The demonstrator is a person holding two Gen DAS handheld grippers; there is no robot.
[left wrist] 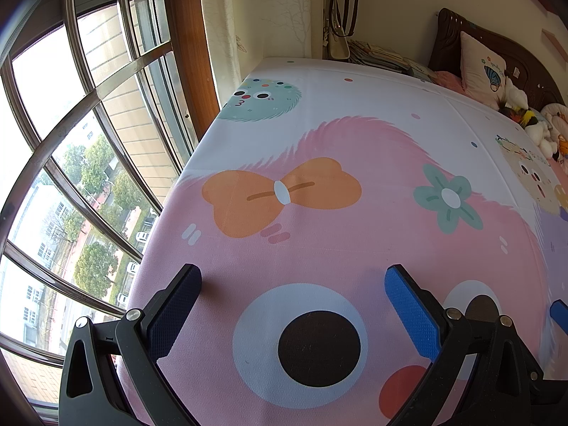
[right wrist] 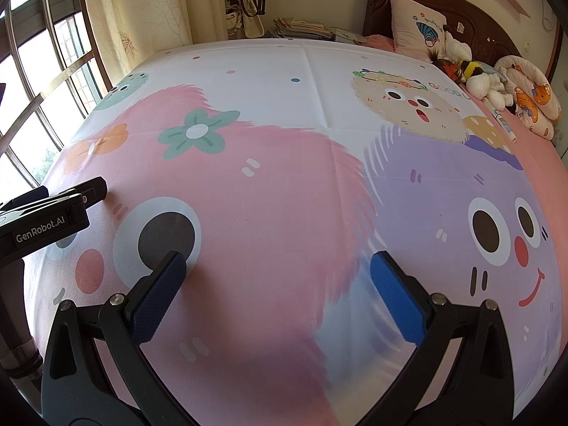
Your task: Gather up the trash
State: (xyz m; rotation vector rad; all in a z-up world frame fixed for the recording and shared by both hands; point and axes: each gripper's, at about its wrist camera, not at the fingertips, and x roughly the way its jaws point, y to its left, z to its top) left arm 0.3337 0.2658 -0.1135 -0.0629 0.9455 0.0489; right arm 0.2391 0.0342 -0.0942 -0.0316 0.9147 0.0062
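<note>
Over the cartoon bedspread (right wrist: 284, 184) by the window (left wrist: 71, 142), both tools gape.

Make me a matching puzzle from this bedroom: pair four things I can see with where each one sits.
Things:
1. pink square pillow with a cartoon print
2. stack of books and magazines
3. heap of white plush toys
4. beige handbag with brown straps

Places:
A. hanging against the wall beside the curtain
B. leaning upright against the dark wooden headboard
C. piled beyond the far edge of the cartoon bedspread
D. lying on the bed in front of the headboard, right of the pillow

Pairs: 1-B, 2-C, 3-D, 4-A
</note>
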